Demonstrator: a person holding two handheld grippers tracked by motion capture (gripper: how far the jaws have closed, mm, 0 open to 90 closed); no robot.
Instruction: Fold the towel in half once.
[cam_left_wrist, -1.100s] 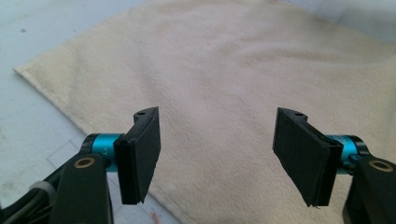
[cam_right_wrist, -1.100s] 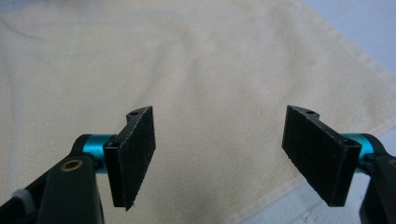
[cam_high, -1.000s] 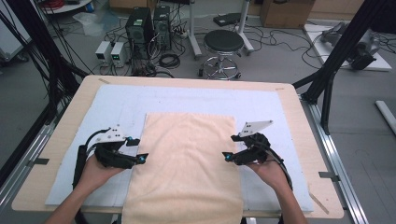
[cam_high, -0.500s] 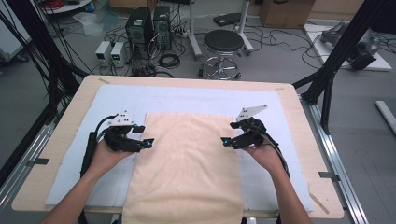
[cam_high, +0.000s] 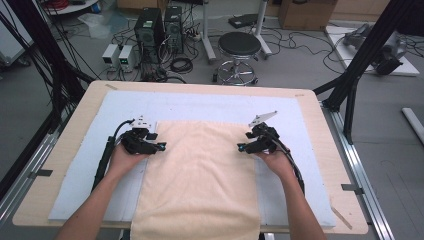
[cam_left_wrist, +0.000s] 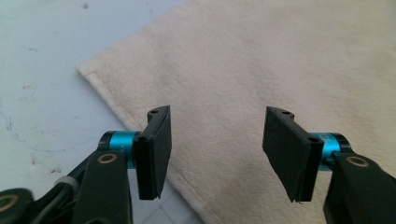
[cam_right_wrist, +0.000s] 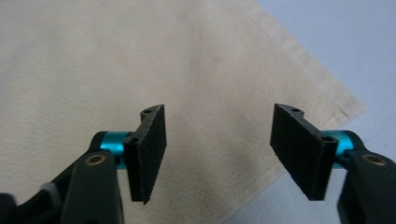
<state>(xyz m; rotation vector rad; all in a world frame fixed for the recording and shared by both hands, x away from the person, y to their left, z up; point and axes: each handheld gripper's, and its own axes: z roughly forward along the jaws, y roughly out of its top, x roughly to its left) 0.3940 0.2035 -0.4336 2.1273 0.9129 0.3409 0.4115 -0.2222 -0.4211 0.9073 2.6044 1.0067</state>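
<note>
Cream rectangular terry towel (cam_high: 200, 175) lies flat on the pale blue foam mat (cam_high: 80, 165) covering the wooden tabletop (cam_high: 320, 130). Left gripper (cam_high: 161, 146) and right gripper (cam_high: 241, 148) hover over its far side edges, fingers spread wide, holding nothing.

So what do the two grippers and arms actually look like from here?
Both the left gripper and the right gripper are black, each with two flat, rectangular black jaws on turquoise metal collars with brass-coloured pivot rivets. A grey three-cornered plate sits on top of each, and a black cable trails back along each forearm. The forearms are bare, with no sleeves showing.
</note>
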